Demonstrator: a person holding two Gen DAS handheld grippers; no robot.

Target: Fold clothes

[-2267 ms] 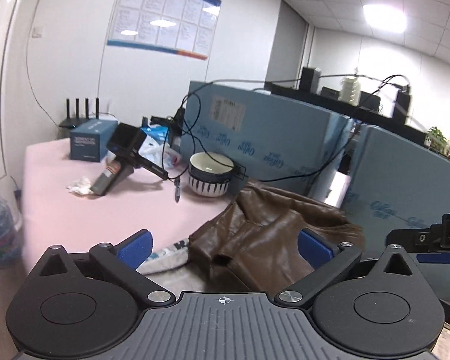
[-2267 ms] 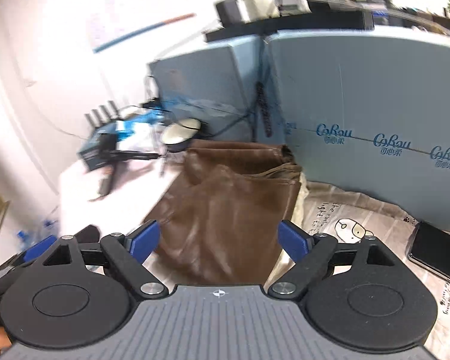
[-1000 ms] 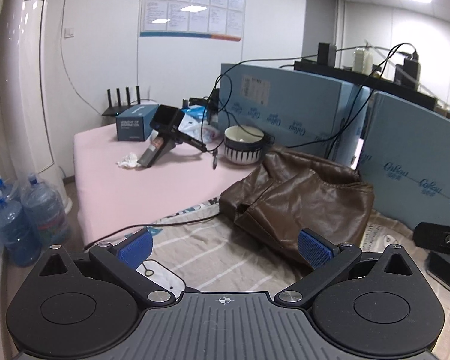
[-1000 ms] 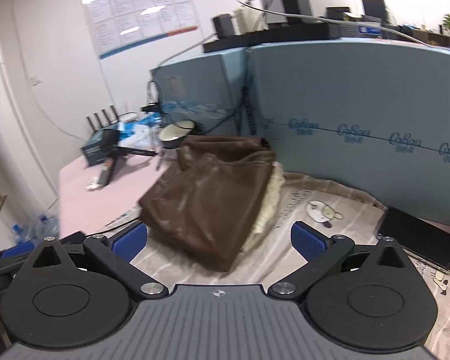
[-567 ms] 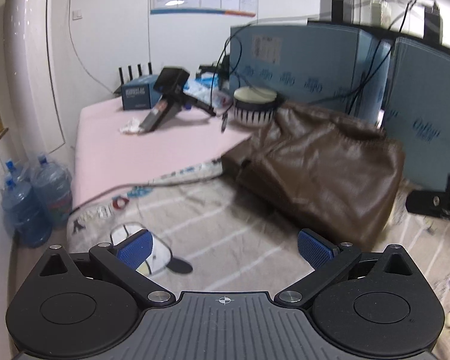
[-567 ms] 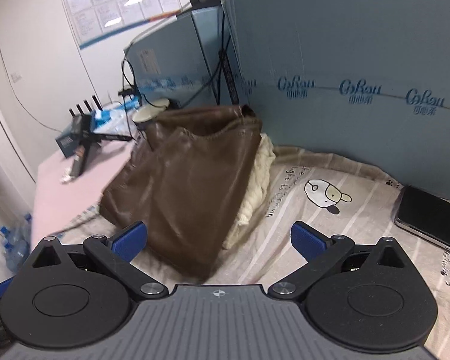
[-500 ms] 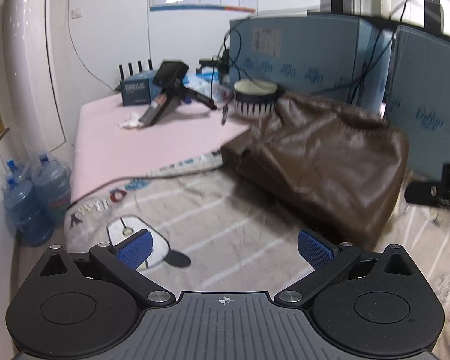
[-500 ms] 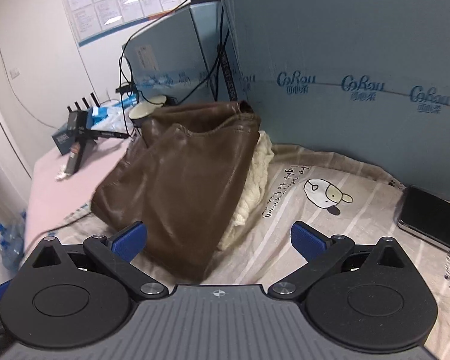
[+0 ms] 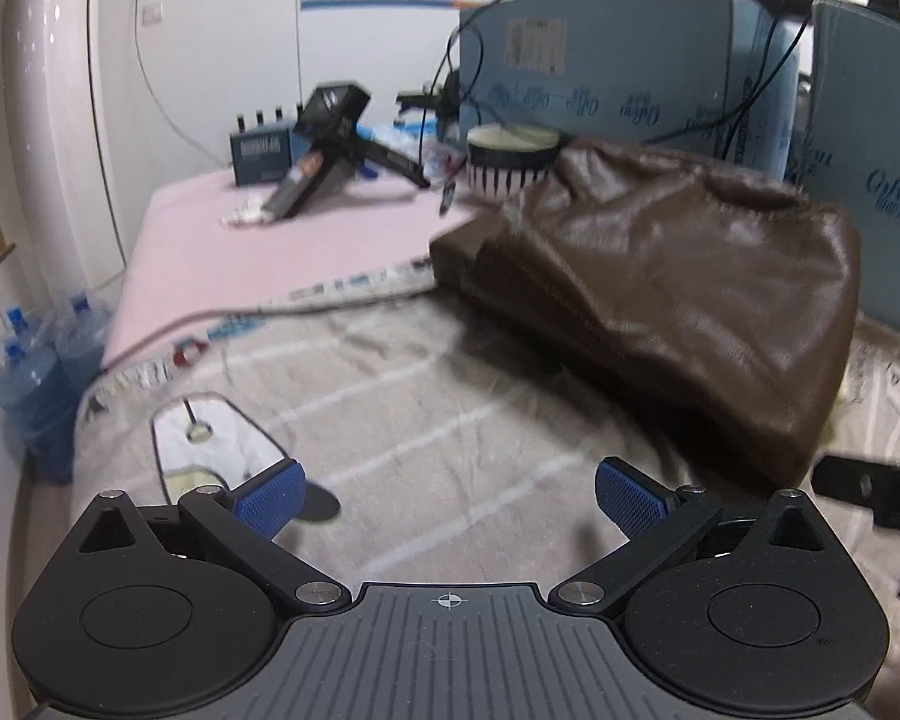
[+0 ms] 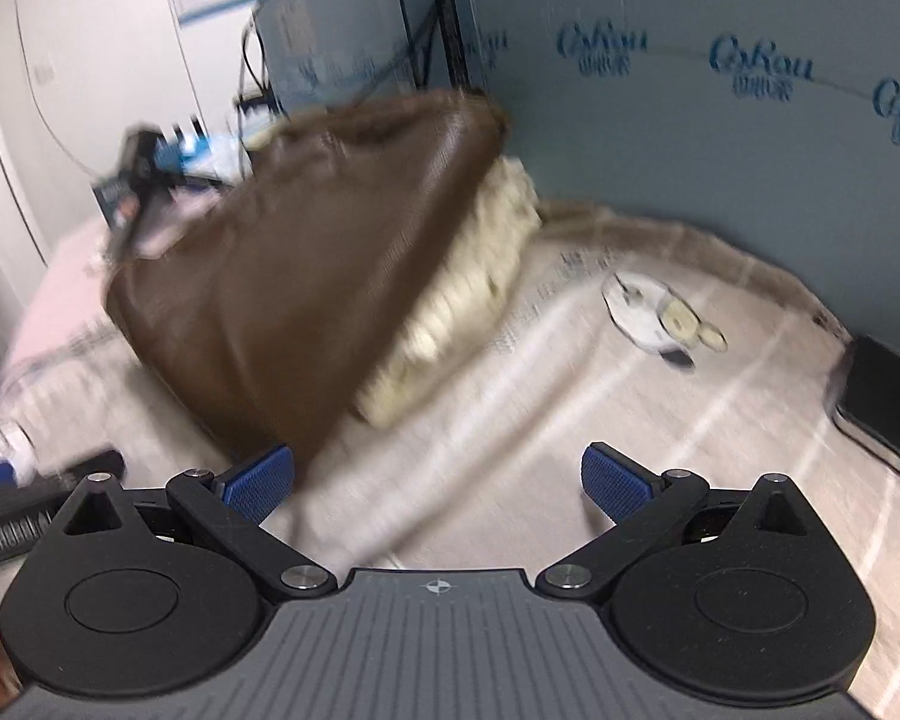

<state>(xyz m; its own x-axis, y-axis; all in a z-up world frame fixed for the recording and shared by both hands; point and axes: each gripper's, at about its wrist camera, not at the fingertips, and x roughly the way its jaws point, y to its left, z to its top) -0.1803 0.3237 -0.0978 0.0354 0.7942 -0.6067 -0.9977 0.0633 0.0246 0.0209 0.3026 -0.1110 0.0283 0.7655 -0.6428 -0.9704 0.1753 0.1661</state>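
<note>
The brown jacket (image 9: 678, 300) is seen lying in a soft heap on the striped sheet (image 9: 426, 420) of the worktop, with its cream lining (image 10: 468, 294) showing at one side. It looks as if folding has not been started; an edge must be gripped next. The left gripper (image 9: 447, 495) and right gripper (image 10: 435, 480) are held wide open with nothing in the jaws, and what is in the striped bowl (image 9: 513, 159) cannot be told.

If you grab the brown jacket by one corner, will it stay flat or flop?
The jacket will probably flop: it lies in soft creases. It may feel heavy, given the thick cream lining. Its shiny surface could slip.
</note>
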